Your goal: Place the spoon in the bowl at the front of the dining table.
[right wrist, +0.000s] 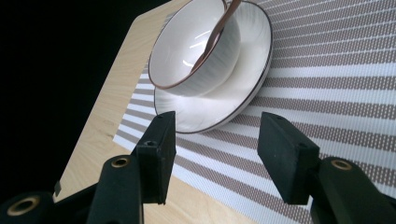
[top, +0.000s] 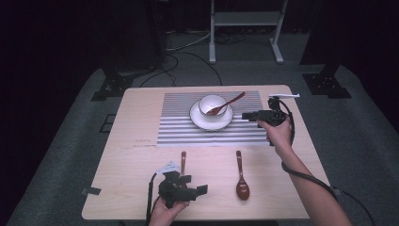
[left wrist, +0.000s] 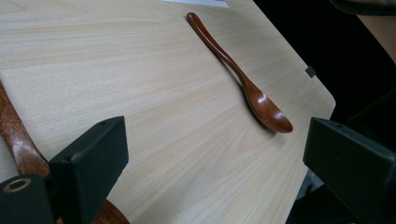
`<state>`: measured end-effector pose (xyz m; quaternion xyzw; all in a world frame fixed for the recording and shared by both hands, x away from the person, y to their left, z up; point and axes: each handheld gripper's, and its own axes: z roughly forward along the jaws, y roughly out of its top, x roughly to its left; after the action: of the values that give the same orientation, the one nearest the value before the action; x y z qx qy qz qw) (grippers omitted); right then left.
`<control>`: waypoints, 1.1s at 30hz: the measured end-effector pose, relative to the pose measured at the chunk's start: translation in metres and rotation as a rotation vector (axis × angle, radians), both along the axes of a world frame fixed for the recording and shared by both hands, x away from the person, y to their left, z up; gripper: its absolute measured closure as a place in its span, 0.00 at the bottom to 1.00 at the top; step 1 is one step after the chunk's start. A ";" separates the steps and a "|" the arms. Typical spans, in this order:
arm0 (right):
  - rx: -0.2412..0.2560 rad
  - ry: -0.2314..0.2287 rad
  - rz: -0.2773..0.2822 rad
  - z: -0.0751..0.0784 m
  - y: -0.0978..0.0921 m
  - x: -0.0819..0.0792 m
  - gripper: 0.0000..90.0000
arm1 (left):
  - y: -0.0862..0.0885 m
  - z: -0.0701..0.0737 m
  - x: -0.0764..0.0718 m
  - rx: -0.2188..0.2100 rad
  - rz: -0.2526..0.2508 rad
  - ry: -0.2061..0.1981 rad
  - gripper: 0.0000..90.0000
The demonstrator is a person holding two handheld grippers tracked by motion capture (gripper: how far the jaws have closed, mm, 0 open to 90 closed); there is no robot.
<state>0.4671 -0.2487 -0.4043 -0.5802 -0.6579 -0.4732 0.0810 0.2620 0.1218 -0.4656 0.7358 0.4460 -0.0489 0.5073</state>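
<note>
Dark floor and black stands ring the pale wooden table where we are laying out a meal setting, one gripper in each hand. Near the far edge lies a striped mat, and on it a white plate carries a white bowl; one wooden spoon already leans in the bowl, its handle angled over the rim toward the far right corner, so it seems that piece has been delivered.

Two more brown spoons wait on the bare wood toward the near edge, handles pointing at the mat. We have brought the left gripper down over the left spoon, whose bowl end sits under the tool; in the left gripper view the jaws stand wide, with that spoon's handle passing just beside the left jaw rather than between the two. We judge this a line-up for a pick, not yet a grip. The second spoon lies well apart toward the near right corner, untouched.

Our right gripper hovers at the mat's right edge, near the plate, jaws open and holding nothing, aimed at the plate and bowl. We read it as parked clear of the dish, ready to steady it or take the next spoon.
</note>
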 end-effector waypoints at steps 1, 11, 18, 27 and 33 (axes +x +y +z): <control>0.003 0.002 0.004 -0.001 -0.001 -0.002 0.51 | 0.000 0.000 0.000 0.001 0.000 -0.001 0.06; -0.001 0.012 0.048 -0.008 -0.003 -0.017 0.50 | -0.001 -0.001 0.000 0.002 -0.001 0.003 0.06; 0.000 0.019 0.077 -0.012 -0.002 -0.027 0.50 | 0.000 0.000 0.000 0.002 0.000 0.002 0.06; -0.004 0.032 0.100 -0.021 -0.005 -0.037 0.49 | -0.001 -0.001 0.000 0.003 0.001 0.004 0.06; 0.003 0.024 0.118 -0.023 -0.006 -0.046 0.49 | -0.002 -0.001 0.000 0.004 0.001 0.005 0.06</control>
<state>0.4216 -0.2544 -0.4270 -0.5459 -0.6893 -0.4616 0.1175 0.2620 0.1200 -0.4666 0.7366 0.4477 -0.0496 0.5046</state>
